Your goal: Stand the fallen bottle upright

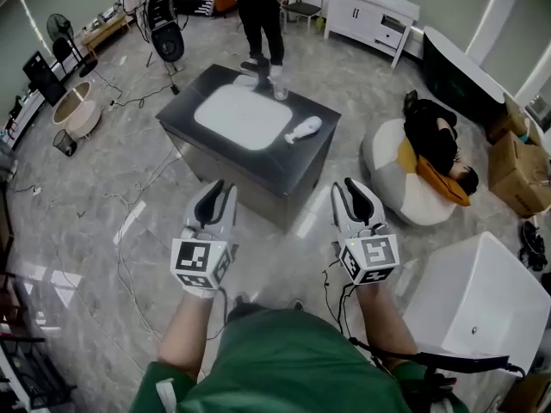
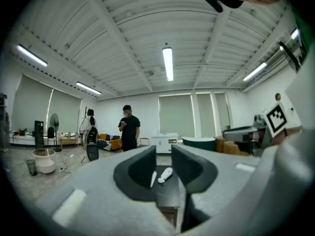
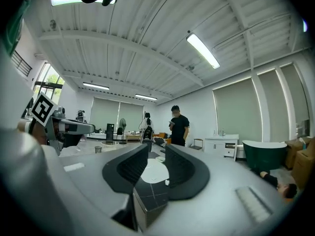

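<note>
A white bottle lies on its side on the right part of a dark table, just off a white mat. Both grippers hang well short of the table, over the floor, pointing toward it. My left gripper is open with nothing between its jaws. In the left gripper view the fallen bottle shows far off through the gap of that gripper. My right gripper is also open and empty. Its own view has the gripper framing the table and the mat.
A clear cup stands at the table's far edge. A person in black stands behind the table. Another person lies on a beanbag to the right. A white box sits near right, and cables cross the floor at left.
</note>
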Available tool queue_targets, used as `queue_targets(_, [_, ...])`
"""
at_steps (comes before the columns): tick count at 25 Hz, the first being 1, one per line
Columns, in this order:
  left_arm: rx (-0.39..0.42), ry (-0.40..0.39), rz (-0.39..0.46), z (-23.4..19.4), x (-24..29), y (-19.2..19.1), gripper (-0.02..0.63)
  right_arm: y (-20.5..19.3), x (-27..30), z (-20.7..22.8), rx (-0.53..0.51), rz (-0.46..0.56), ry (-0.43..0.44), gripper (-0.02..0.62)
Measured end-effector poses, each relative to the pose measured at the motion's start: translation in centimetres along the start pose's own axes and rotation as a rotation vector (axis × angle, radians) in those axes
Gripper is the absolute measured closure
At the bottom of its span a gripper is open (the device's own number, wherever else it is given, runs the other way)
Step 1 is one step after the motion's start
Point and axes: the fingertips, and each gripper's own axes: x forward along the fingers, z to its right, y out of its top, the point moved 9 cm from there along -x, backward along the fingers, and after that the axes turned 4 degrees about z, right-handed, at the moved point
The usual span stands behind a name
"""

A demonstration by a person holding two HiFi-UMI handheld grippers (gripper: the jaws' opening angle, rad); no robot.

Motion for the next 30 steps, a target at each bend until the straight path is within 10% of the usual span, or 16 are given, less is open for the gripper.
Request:
queue_targets(13, [-0.002,0.051,-0.052,2.4,1.1,-1.6,0.424,-1.5,-0.4,3.6,-0.005,-0.008,0.016,0.451])
queue_targets(30, [-0.061,-0.027,-0.063,-8.4,13.8,-5.1,0.425,-3.4,13.3,6.6,-0.023,-0.091,-0.064,0.451])
